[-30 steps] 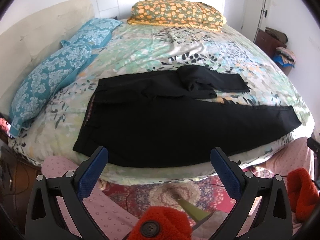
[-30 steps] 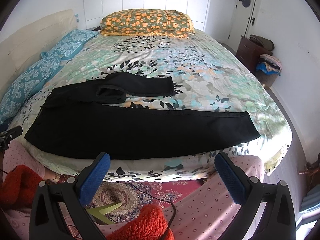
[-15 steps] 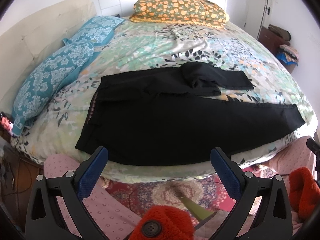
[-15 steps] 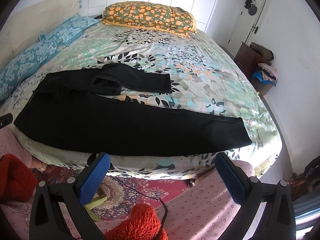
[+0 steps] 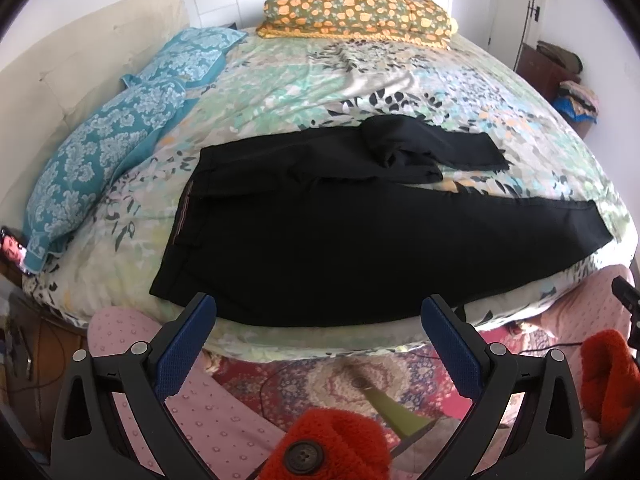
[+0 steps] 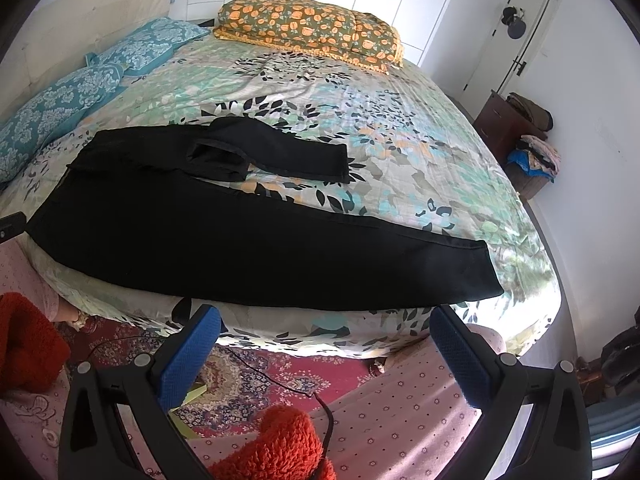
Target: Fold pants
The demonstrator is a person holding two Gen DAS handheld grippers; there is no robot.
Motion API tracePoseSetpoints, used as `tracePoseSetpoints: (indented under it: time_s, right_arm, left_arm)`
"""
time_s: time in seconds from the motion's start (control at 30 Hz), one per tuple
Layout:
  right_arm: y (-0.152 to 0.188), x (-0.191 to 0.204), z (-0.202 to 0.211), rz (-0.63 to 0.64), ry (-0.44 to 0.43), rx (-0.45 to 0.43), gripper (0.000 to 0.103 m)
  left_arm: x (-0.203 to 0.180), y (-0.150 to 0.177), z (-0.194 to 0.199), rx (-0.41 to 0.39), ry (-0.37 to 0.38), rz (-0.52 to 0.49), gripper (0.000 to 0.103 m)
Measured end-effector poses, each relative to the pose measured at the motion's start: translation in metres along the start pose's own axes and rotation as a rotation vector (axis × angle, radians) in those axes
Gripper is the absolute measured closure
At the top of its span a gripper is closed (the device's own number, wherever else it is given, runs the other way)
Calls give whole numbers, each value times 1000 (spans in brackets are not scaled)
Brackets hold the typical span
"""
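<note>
- The black pants (image 5: 360,240) are laid flat on the near part of the bed (image 5: 320,80), with the waistband at the left and the legs running to the right.
- The near leg is stretched out along the near edge of the bed; its lower edge lies right at that edge, and its cuff (image 6: 486,268) stops short of the right corner of the mattress.
- The far leg (image 6: 280,152) is seen doubled back on itself, so it ends well short of the near one; a strip of floral cover shows between the two legs.
- The left gripper (image 5: 318,328) is held with its blue pads (image 5: 186,344) wide apart and nothing between them, below and in front of the near bed edge, under the waist half of the pants.
- The right gripper (image 6: 326,340) is likewise spread wide and holds nothing; it is held just off the near bed edge, under the cuff half of the near leg.
- Neither gripper is touching the fabric.
- Much bare cover is seen beyond the pants, up to an orange-flowered pillow (image 6: 308,28) at the far end.
- Two teal pillows (image 5: 120,140) lie along the left side against a cream headboard (image 5: 80,60), near the waistband but apart from it.
- To the right of the bed a strip of floor is seen, with a dark cabinet (image 6: 508,124) and piled clothes by the far right wall.
- Below the grippers, a patterned red rug (image 6: 260,376) and pink dotted fabric (image 6: 400,420) fill the near foreground.
</note>
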State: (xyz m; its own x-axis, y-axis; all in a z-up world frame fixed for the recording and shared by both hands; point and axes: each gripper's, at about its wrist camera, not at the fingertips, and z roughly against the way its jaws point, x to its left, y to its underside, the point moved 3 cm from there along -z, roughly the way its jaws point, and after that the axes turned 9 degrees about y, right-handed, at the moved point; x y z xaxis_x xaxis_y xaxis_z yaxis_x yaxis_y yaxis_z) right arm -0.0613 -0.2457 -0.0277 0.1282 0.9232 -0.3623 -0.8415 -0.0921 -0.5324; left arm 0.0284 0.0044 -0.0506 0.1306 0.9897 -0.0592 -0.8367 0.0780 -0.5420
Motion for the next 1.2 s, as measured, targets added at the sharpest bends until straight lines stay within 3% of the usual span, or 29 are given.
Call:
tracePoseSetpoints:
  time_s: [0.43,1.2]
  right_arm:
    - [-5,29,1,105,-47,-11,0]
    - [-4,29,2,108,-72,-11,0]
  left_arm:
    - [-1,3,0,5,-11,-15,1]
    - [-1,4,0,8,-9,-24,1]
